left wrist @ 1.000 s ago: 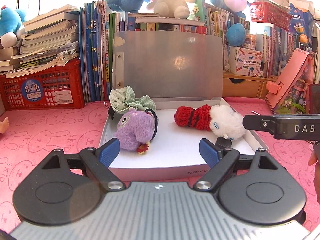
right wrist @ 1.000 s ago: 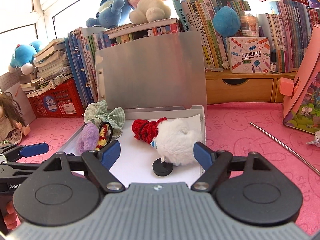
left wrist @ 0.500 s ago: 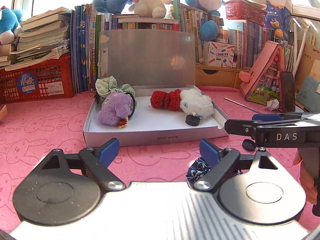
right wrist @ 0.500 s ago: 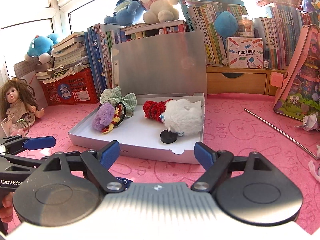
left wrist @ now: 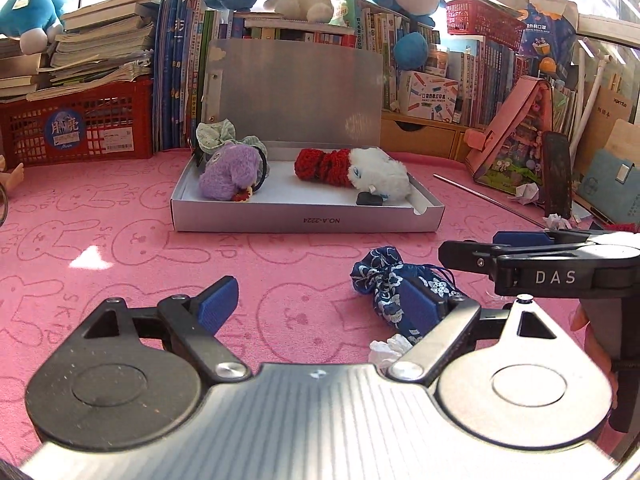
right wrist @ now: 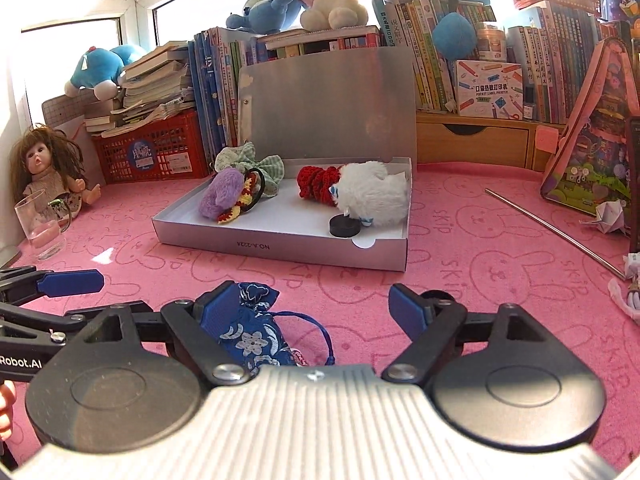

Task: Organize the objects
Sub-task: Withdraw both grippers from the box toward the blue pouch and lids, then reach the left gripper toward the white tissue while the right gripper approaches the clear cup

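A flat white box (left wrist: 304, 222) (right wrist: 276, 246) with its lid up lies on the pink mat. In it lie a purple plush (left wrist: 228, 172), a green checked scrunchie (left wrist: 212, 134), a red-and-white plush (left wrist: 356, 168) and a black disc (right wrist: 345, 227). A blue floral drawstring pouch (left wrist: 394, 280) (right wrist: 250, 330) lies on the mat in front of the box. My left gripper (left wrist: 316, 304) is open, its right finger at the pouch. My right gripper (right wrist: 314, 306) is open, its left finger over the pouch. Both are empty.
Books, a red crate (left wrist: 76, 124) and plush toys line the back. A doll (right wrist: 48, 172) and a glass (right wrist: 40, 224) stand at the left. A metal rod (right wrist: 552, 228), crumpled paper (right wrist: 610, 216) and a pink house-shaped case (left wrist: 516, 136) are at the right.
Both grippers have drawn back from the box toward the near side and lowered. The blue pouch has come into view between them. Things in the box have not moved.
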Demonstrator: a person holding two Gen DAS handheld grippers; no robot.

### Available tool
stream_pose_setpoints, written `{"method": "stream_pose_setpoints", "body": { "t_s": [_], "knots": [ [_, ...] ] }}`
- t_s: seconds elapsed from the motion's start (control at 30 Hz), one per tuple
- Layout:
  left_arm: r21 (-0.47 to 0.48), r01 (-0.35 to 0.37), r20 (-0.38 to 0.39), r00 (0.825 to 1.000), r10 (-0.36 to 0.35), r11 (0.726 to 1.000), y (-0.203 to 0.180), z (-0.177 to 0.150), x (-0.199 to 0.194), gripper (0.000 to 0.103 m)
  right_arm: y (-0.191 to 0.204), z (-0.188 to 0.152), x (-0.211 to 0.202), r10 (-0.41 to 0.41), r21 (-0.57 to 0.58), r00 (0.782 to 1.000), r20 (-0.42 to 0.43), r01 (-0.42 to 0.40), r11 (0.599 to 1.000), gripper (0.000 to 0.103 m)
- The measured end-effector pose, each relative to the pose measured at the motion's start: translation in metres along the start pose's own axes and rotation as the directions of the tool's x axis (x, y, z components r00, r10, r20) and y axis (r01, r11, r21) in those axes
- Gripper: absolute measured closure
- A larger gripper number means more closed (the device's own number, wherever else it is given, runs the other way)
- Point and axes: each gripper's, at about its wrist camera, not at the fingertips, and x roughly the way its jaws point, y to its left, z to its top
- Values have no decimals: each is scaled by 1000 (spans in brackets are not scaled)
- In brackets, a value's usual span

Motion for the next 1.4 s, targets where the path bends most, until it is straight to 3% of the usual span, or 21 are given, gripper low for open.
{"method": "stream_pose_setpoints", "body": {
  "t_s": [0.5, 1.03, 1.23, 1.4],
  "knots": [
    [1, 38, -6, 999, -38, 999, -12, -33, -15, 12, -9, -24, -12, -47, 67, 999, -5, 47, 997, 14],
    [0, 1, -12, 1000, -1, 1000, -19, -59, -20, 13, -14, -33, -7, -98, 120, 994, -40, 102, 987, 14],
    [-32, -11, -6, 1000, 11, 999, -14, -62, -26, 15, -13, -35, -11, -117, 120, 993, -31, 120, 986, 14],
    [-47, -19, 1, 1000, 19, 999, -9, -63, -32, 27, -11, -36, -12, -126, 116, 992, -27, 129, 985, 14]
  ]
}}
